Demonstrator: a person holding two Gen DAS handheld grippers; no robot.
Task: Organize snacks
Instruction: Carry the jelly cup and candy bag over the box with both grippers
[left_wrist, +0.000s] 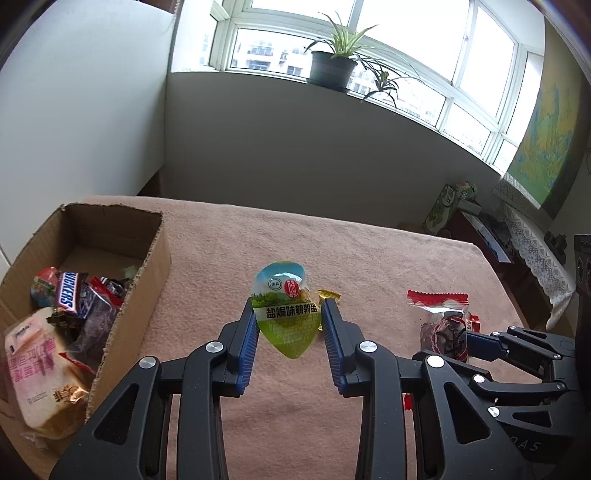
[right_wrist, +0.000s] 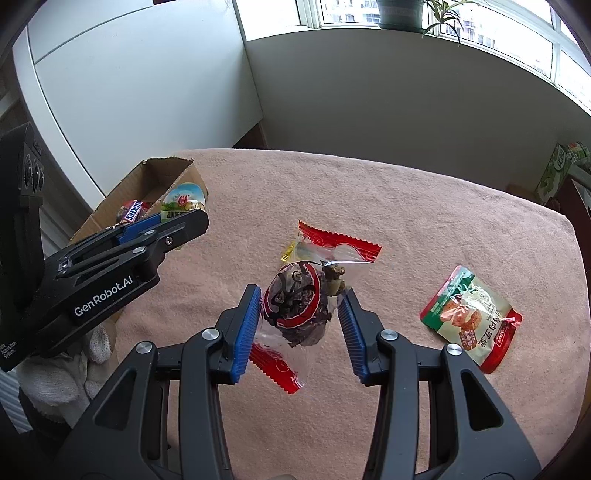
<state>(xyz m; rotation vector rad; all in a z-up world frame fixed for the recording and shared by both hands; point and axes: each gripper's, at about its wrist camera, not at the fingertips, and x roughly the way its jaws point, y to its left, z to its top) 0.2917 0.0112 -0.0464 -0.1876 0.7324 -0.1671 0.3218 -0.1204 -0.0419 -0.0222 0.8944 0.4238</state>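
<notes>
My left gripper (left_wrist: 289, 310) is shut on a green egg-shaped snack pouch (left_wrist: 286, 308) and holds it above the pink cloth; it also shows in the right wrist view (right_wrist: 184, 199). A small yellow candy (left_wrist: 328, 294) lies just behind it. My right gripper (right_wrist: 301, 299) is open around a clear red-edged packet of dark dried fruit (right_wrist: 299, 295) lying on the cloth, one finger on each side; the packet also shows in the left wrist view (left_wrist: 443, 325). A cardboard box (left_wrist: 155, 273) at the left holds a Snickers bar (left_wrist: 68, 295), a bread pack (left_wrist: 40, 373) and other snacks.
A green and red snack pouch (right_wrist: 471, 317) lies on the pink cloth (right_wrist: 406, 206) to the right. A wall and a windowsill with a potted plant (left_wrist: 332, 66) stand behind the table. A side cabinet with boxes (left_wrist: 450, 206) is at the far right.
</notes>
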